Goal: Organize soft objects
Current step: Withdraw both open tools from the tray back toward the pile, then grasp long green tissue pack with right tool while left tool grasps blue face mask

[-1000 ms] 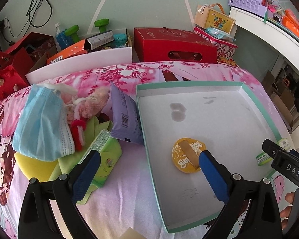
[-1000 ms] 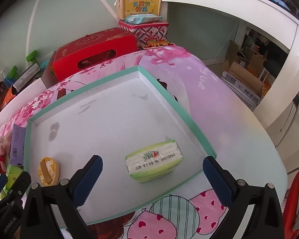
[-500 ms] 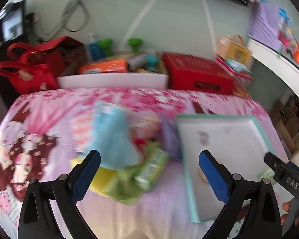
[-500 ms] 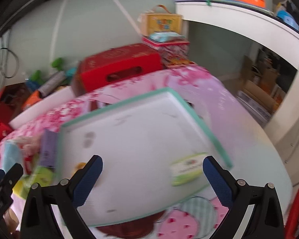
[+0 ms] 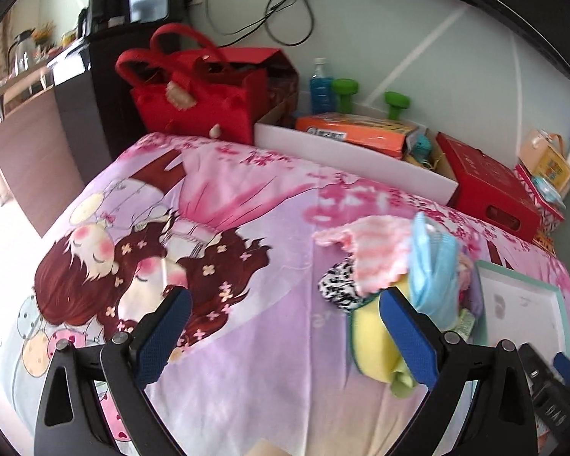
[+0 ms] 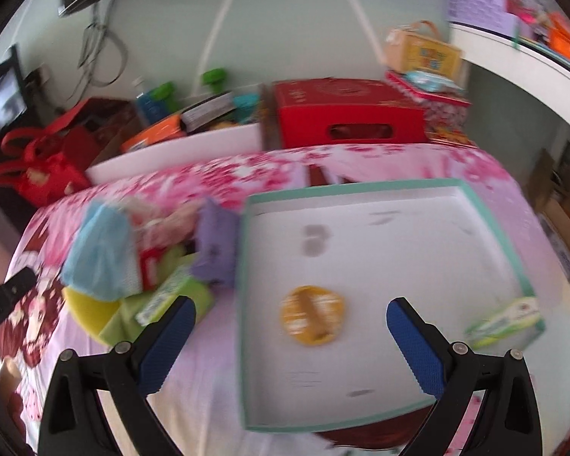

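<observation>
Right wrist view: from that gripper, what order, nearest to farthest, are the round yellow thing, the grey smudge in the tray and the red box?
1. Round yellow packet, in the tray between the right gripper fingers.
2. Grey smudge, mid-tray, beyond it.
3. Red box, behind the table by the wall.

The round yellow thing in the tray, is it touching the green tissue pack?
Apart. The right wrist view shows bare white tray floor between the round yellow thing and the green tissue pack.

Left gripper (image 5: 281, 336) and right gripper (image 6: 290, 345): black triangular-cutout arms, silver screws at joints, blue textured pads (image 5: 163, 336) on fingertips.
</observation>
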`<state>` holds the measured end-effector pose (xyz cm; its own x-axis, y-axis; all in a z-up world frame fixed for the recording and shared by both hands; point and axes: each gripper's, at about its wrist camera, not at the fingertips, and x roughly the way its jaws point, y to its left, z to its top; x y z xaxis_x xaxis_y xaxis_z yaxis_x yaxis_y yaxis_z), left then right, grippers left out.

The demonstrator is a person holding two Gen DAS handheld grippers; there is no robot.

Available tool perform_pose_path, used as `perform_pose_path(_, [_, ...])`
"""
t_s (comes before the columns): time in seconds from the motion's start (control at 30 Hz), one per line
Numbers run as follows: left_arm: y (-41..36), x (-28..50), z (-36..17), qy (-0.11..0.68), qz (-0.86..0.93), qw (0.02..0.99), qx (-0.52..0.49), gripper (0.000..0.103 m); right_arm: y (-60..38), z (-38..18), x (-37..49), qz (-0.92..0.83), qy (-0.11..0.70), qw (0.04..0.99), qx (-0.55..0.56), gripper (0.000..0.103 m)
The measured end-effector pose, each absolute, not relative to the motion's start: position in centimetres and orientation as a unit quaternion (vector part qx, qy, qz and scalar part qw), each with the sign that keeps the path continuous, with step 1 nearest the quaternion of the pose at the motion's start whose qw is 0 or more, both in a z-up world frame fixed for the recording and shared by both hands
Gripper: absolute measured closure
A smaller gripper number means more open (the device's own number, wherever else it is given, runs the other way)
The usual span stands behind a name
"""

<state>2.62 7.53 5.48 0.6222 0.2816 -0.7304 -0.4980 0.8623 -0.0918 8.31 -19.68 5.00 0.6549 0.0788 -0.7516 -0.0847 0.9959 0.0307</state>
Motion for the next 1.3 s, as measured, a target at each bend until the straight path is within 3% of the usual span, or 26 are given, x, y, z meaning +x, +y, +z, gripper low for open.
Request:
perform_pose_path(0.3, [8.2,3.0,4.4,0.386,0.213,0.883,-0.162,0.004,-14.0,2.6,8.2,0.122,0.424,0.897,-0.028,0.001])
perform_pose_path(0.43, [8.2,3.0,4.3,0.378,0.206,0.886,-0.172,0.004,-13.2,1.9,8.2,0.131,0.427,0.894,-0.031,0.002])
perform_pose_path(0.53, [8.0,3.1,4.4,0.372,0.198,0.890,-0.174,0.004,-13.1,1.9,8.2,0.135,0.425,0.895,-0.027,0.008])
perform_pose_path(0.9, [7.9,3.2,4.8,0.357,0.184,0.900,-0.171,0.004,-12.5,1.9,7.8,0.153,0.413,0.897,-0.025,0.009])
perform_pose_path(1.17, [8.1,3.3,4.8,0.369,0.176,0.894,-0.187,0.004,-10.8,1.1,7.4,0.177,0.418,0.890,-0.044,0.028])
perform_pose_path(1.3, [7.5,3.4,4.9,0.371,0.176,0.894,-0.179,0.004,-10.7,0.6,7.6,0.179,0.425,0.886,-0.045,0.032])
